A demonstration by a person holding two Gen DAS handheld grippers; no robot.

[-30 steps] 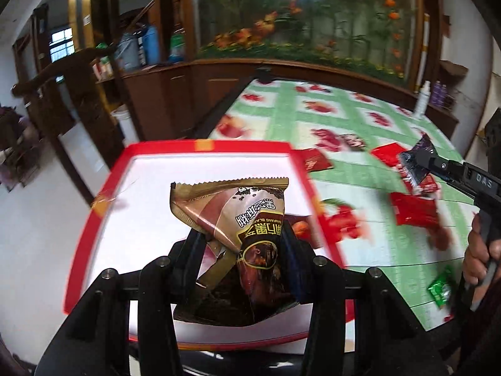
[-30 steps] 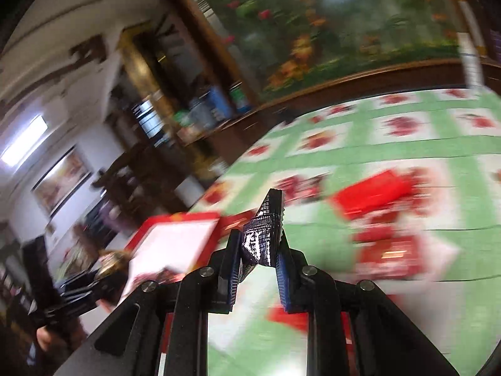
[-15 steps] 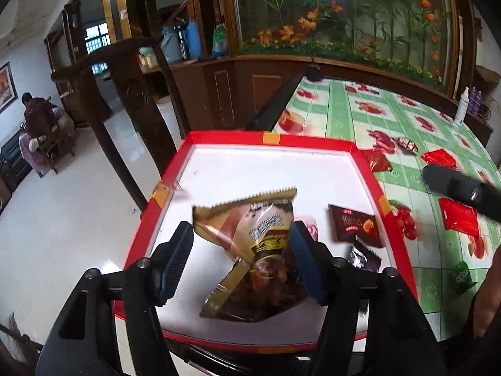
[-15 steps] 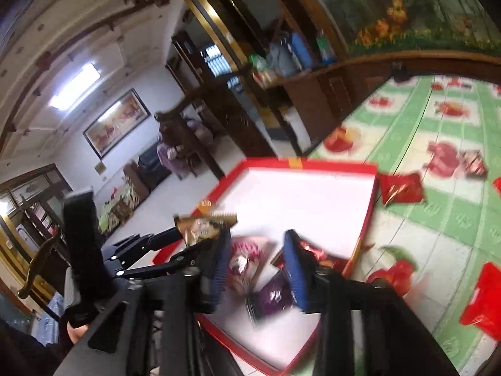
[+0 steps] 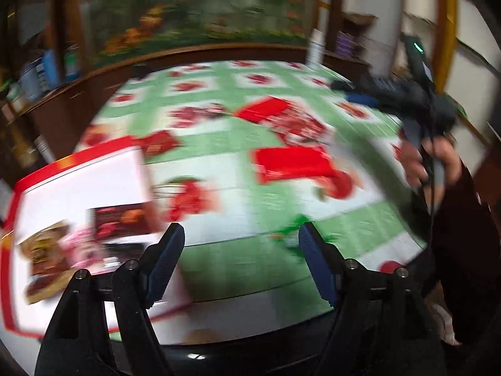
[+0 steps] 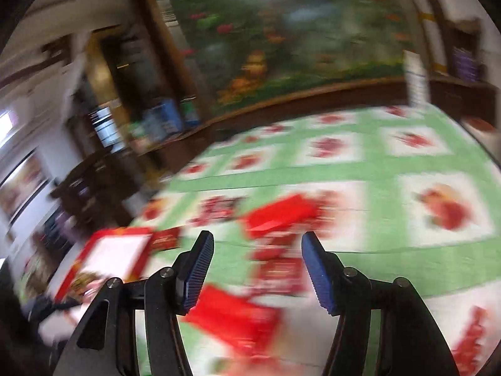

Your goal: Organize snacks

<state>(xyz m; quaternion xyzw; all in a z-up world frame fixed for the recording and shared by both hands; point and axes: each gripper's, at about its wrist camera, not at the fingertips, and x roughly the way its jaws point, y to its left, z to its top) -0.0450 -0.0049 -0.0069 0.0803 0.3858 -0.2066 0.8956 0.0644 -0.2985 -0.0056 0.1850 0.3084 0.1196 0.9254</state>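
Red-rimmed tray (image 5: 40, 169), white-floored, shallow, rectangular, at the table's left edge; contents: gold-and-brown foil packet (image 5: 43, 260), pink wrapper (image 5: 83, 249), dark red-brown sachet (image 5: 122, 221), all lying flat inside, crinkled and glossy by the look of them.
Tablecloth (image 5: 238, 144), smooth, green-and-white check with red fruit prints; loose on it, outside the tray: flat red packets (image 5: 294, 161), one dark red sachet (image 5: 158, 144) just beside the tray's far corner, a small green wrapper (image 5: 292, 230) near the front edge; heavy blur, no print legible.
Left gripper (image 5: 241, 250): jaws have just been opening, now wide apart, nothing between them.
Right gripper (image 6: 256, 266): jaws likewise just opened, wide, empty, over red packets (image 6: 275, 216).
Step, as judged: both drops into the tray done; fetching the next snacks.
Next move calls for: lowering over a flat packet, pinching a thin slippery edge.
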